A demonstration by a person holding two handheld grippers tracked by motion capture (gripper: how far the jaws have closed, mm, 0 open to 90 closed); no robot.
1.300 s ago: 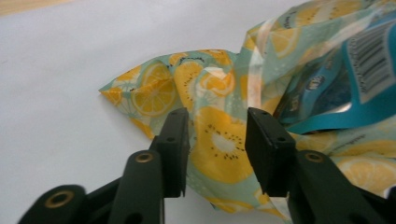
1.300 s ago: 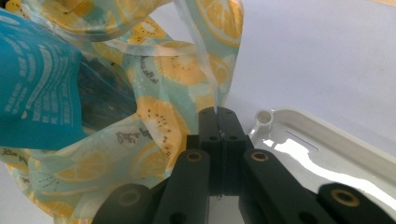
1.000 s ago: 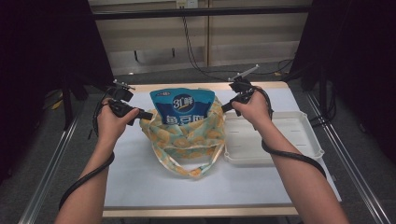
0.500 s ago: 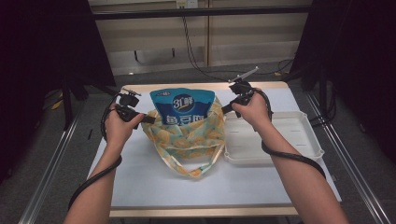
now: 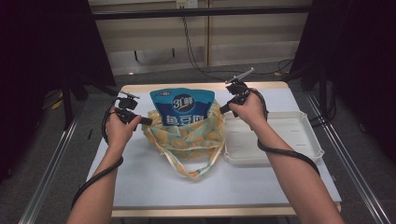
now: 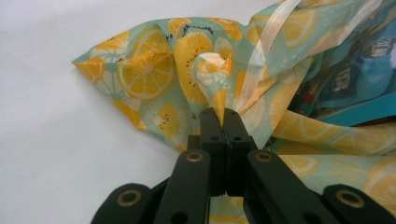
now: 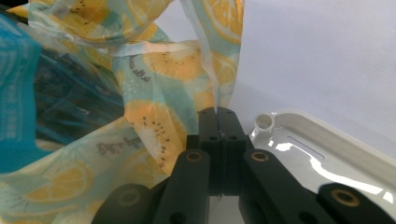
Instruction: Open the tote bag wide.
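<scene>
A teal cloth bag (image 5: pixel 187 137) printed with lemon slices lies on the white table (image 5: pixel 154 186), and a blue snack packet (image 5: pixel 182 105) sticks out of its mouth. My left gripper (image 5: pixel 147 122) is at the bag's left rim. Its jaws have just been closing and are now shut on a fold of the bag's fabric (image 6: pixel 215 70). My right gripper (image 5: pixel 224 110) is at the bag's right rim, shut on the edge of the cloth (image 7: pixel 205 79). The packet (image 7: pixel 18 93) shows dark blue through the bag's opening.
A shallow white tray (image 5: pixel 308 144) lies right of the bag, its corner (image 7: pixel 266 122) close to my right jaws. The bag's long handles (image 5: pixel 196 170) trail toward the near edge. Black cables loop from both grippers along the forearms.
My left hand moved right and slightly down to the bag's left rim, and its jaws closed on the fabric. The right hand and the bag stayed where they were.
</scene>
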